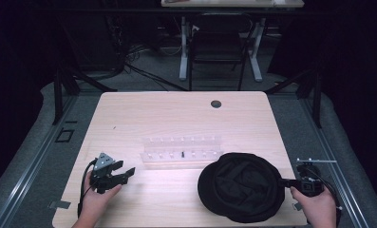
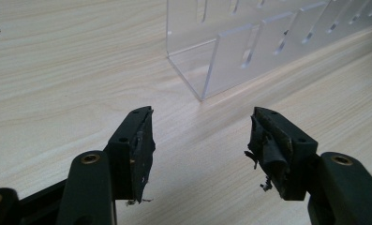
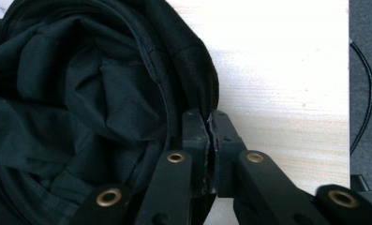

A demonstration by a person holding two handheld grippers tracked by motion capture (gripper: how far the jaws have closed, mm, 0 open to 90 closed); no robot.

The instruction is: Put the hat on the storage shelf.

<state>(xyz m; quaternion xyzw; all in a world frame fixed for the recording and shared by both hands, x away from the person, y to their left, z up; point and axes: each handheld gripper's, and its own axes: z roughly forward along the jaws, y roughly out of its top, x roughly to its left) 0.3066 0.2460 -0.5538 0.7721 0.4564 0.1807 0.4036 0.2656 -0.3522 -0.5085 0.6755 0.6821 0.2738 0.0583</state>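
A round bundle of black fabric [image 1: 243,186] lies on the wooden table [image 1: 176,114] at the front right. Its folds and stitched rim [image 3: 80,93] fill the left of the right gripper view. My right gripper [image 1: 285,182] sits at the bundle's right edge. Its jaws are pressed together, and the fabric's hem meets the tips of that gripper [image 3: 208,115]. My left gripper [image 1: 124,170] rests at the front left with its jaws spread wide. Nothing lies between the tips of this gripper [image 2: 200,131], and bare wood shows there. Torn black tape hangs from its pads [image 2: 268,140].
A clear acrylic rack [image 1: 181,152] with slotted dividers stands mid-table, its corner [image 2: 249,47] just ahead of the left gripper. A dark round grommet [image 1: 216,103] is set in the far side of the table. A black chair [image 1: 219,42] stands beyond the table.
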